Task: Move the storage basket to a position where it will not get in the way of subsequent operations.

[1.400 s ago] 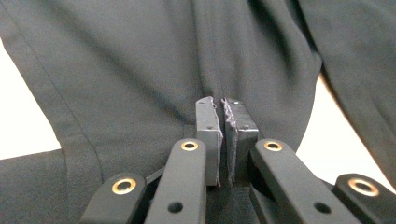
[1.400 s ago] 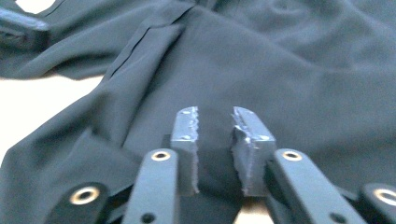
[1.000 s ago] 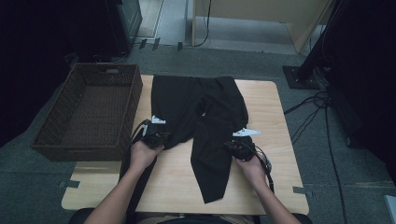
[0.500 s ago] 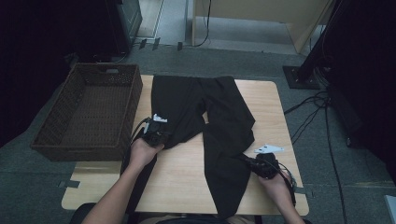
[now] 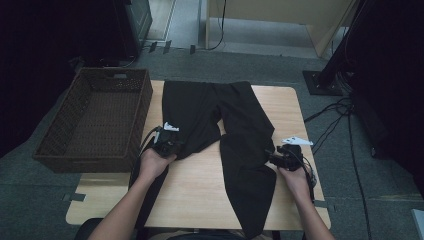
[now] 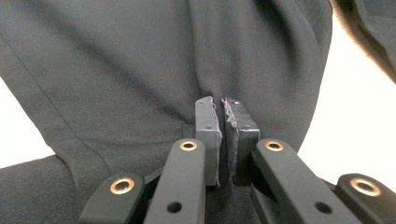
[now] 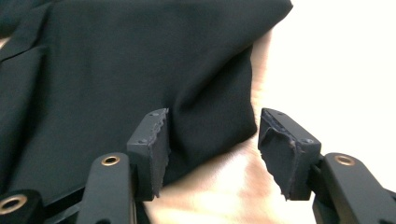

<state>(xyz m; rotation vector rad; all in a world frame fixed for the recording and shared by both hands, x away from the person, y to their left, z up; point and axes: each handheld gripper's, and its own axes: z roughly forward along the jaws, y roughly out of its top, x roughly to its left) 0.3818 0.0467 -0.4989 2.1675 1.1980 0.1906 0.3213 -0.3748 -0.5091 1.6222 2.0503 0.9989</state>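
A pair of black trousers (image 5: 220, 125) lies spread on the wooden table (image 5: 200, 190), waistband at the far edge and the 2 legs running back toward the person, beside a brown wicker basket (image 5: 95, 120) at the table's left. The left claw (image 5: 167, 145) is clamped on a fold of the left leg: in the left gripper view its pads (image 6: 208, 128) stand nearly together with cloth pinched between them. The right claw (image 5: 280, 159) sits at the outer edge of the right leg, and its jaws have just been opening; in the right gripper view they stand apart with the leg's edge (image 7: 210, 116) between them, and neither pad presses on it. The step in hand looks like laying the trousers flat and straight for folding, with the right leg just let go after being drawn outward. To do it well, the left claw should keep its pinch firm and low so the cloth slides across the wood rather than lifting and bunching. The right claw would best draw clear without snagging the hem, then take a fresh bite lower on that leg, where the cloth hangs over the near edge. Pulling both sides evenly should keep the crotch seam centred and the creases out.
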